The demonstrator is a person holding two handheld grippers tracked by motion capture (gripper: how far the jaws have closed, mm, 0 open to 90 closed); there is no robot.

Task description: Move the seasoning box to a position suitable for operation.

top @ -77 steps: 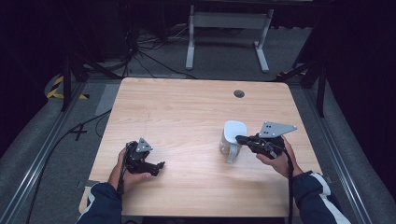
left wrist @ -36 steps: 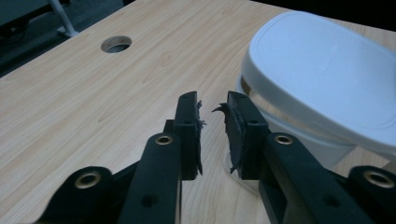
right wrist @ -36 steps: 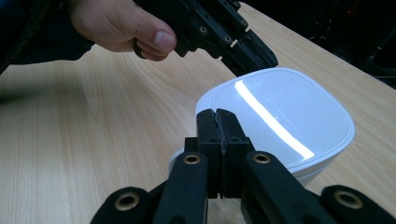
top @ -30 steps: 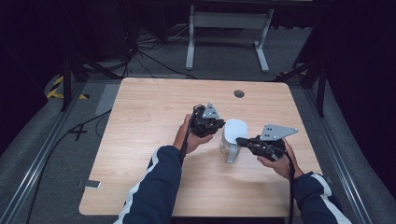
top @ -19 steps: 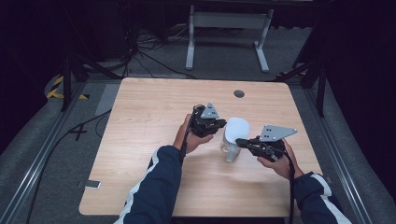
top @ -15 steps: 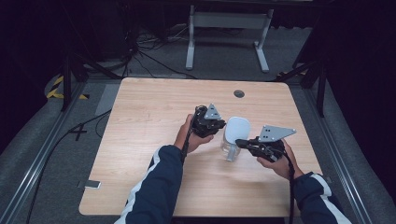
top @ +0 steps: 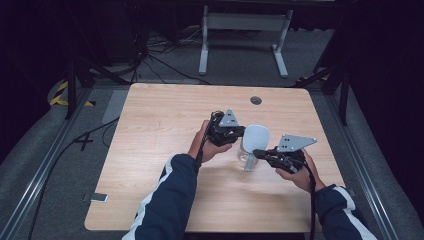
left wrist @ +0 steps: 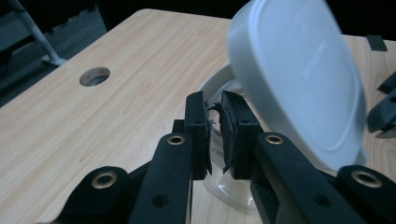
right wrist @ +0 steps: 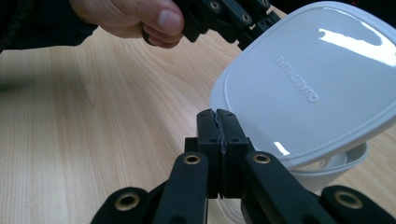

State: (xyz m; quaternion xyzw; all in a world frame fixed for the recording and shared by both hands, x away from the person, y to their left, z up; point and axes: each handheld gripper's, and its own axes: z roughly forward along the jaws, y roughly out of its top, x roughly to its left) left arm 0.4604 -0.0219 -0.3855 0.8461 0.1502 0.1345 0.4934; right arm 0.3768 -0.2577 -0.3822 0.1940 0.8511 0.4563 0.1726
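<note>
High view: left gripper (top: 239, 132) fingers nearly shut on tub (top: 246, 159) rim under tilted lid (top: 255, 138); right gripper (top: 256, 152) fingers pinched tight on rim, on bench (top: 150, 150).

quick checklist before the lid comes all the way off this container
1. Right tongs shut on the clear container rim: ok, jaws pressed together at its edge.
2. Left tongs gripping the white lid: cannot tell; jaws stand nearly closed beside the lid's lower edge, contact is hidden.
3. Lid lifted on one side: ok, it is tilted above the container.
4. Container standing on the table: ok, in the high view.
5. Table space to set the lid down: ok, bare wood to the left.
6. Container contents: cannot tell.
</note>
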